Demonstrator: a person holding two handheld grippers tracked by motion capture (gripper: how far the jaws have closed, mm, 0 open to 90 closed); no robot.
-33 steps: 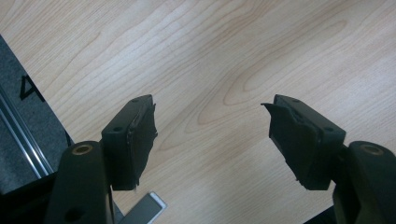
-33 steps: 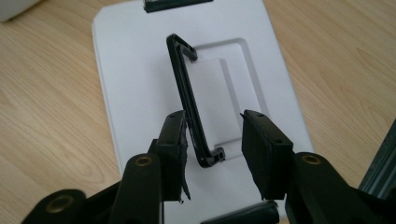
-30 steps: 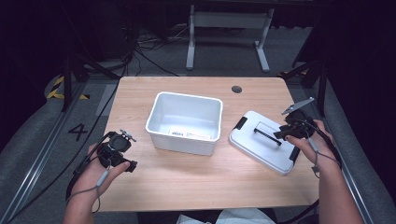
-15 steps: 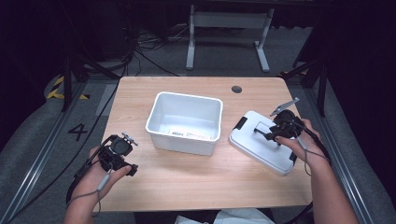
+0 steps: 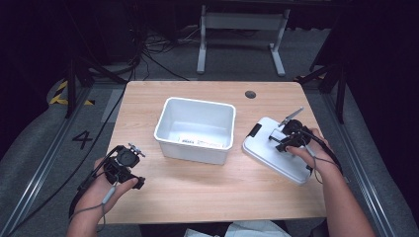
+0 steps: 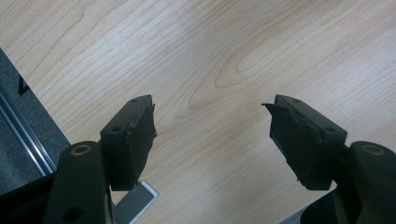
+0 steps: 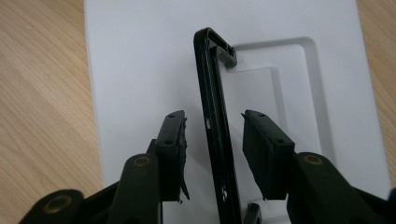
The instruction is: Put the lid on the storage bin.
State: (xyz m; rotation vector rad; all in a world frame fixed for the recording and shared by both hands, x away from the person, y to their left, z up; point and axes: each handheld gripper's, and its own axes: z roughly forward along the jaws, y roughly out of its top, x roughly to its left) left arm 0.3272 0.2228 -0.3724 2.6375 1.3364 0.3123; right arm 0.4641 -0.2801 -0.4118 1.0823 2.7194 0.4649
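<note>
A white lid (image 5: pixel 264 150) lies flat at the right of the table, and a black handle (image 7: pixel 214 93) stands up from its recessed middle. My right gripper (image 5: pixel 280 140) hangs low over the lid (image 7: pixel 135 60). In the right gripper view the handle runs between the jaws of the right gripper (image 7: pixel 214 119). The jaws have just been closing, but a gap shows on each side of the handle, so they are open. My left gripper (image 5: pixel 126 170) rests at the front left, and the left gripper (image 6: pixel 210 109) stands open over bare wood.
An empty white bin (image 5: pixel 192 150) with a label on its inner wall stands at the table's middle, left of the lid. A round grommet (image 5: pixel 250 94) sits near the far edge. The table's left edge and grey floor (image 6: pixel 23 135) lie close to my left gripper.
My right gripper has come down and a little leftward onto the lid, and its jaws now straddle the black handle. The left gripper has stayed where it was.
</note>
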